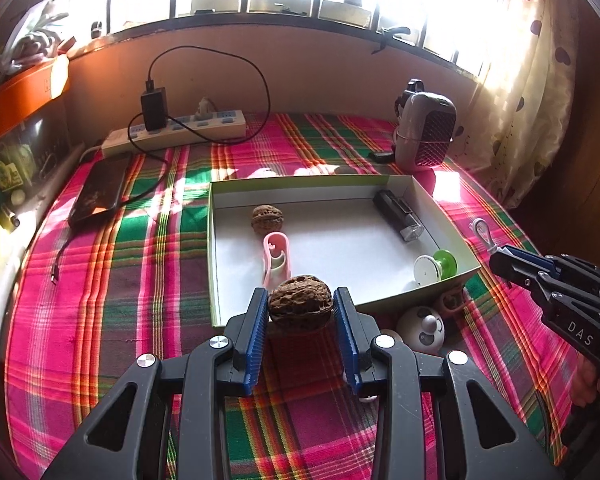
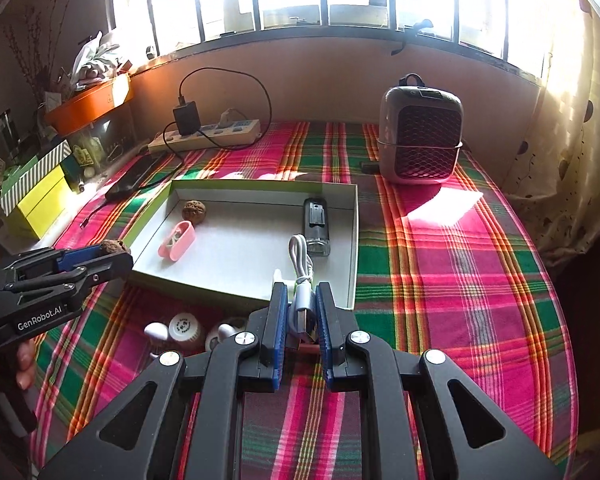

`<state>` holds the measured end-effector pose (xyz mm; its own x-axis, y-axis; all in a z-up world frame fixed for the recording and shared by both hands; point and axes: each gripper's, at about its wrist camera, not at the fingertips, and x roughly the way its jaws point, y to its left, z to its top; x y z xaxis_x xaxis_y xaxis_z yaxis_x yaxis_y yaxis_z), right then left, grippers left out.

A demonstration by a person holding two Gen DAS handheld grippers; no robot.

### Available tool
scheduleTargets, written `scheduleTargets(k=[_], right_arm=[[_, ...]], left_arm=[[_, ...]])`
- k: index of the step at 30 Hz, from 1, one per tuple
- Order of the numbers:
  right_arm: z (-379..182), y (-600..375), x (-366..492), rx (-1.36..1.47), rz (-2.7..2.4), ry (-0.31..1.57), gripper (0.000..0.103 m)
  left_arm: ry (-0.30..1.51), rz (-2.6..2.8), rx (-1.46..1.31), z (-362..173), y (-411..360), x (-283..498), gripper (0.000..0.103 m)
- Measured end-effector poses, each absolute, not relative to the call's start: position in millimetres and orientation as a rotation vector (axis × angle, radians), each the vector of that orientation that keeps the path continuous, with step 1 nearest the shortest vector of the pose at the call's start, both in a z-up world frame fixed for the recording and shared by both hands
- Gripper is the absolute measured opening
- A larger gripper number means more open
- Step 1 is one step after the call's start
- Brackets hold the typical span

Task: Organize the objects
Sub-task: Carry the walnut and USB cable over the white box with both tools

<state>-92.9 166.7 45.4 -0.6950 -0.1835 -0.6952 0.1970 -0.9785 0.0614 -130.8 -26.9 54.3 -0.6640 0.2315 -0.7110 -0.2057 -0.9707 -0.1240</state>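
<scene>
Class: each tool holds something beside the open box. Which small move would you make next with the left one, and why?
Probably carry the left tool forward over the box rim and let go there. It grips a walnut at the near edge, and another walnut already lies inside with bare floor around it.

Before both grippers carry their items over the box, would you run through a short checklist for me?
1. Left gripper clamped on walnut: ok.
2. Right gripper clamped on white cable: ok.
3. Bare floor left in box for both items: ok.
4. Cable fully clear of the tablecloth: cannot tell, its lower end is hidden.
5. Items near the box's front edge, such as the round white toy, kept clear of the arms: cannot tell.
</scene>
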Motion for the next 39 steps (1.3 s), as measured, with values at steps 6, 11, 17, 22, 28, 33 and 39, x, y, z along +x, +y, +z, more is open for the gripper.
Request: scheduleTargets(k=[6,11,17,22,28,33,39], right_arm=[[47.8,156.4,-119.4,1.112,-2.684,0.024,0.015],[45.7,146.1,-142.5,1.128,-2.654,0.049,0.015],[33.8,138.1,-170.2,1.18,-2.621,0.045,0.015],[26.0,137.7,-187.9,1.215,-2.604,0.039,0.015],[16.1,134.9,-203.9,1.249,-2.581,0.05,0.015],[8.7,131.3,-211.6,1.271,-2.562,0.056,0.015],[2.2,129.7,-217.9,1.291,-2.557,0.067,0.015]], left_arm=[[-0.041,2.655,-1.131,58.2,-18.2,-144.8,0.031],[-0.018,2.644,-1.137,56.2,-8.3,-158.6,0.031],[0.003,2.631,-1.161,49.9,1.6,-177.4,0.031],[0.016,2.62,-1.195,40.3,6.2,-192.4,0.031],[0.048,2.611,-1.213,34.3,10.4,-206.3,0.031],[0.065,2.61,-1.243,25.4,11.8,-214.0,0.031],[0.083,2.6,-1.263,19.3,14.8,-219.3,0.031]])
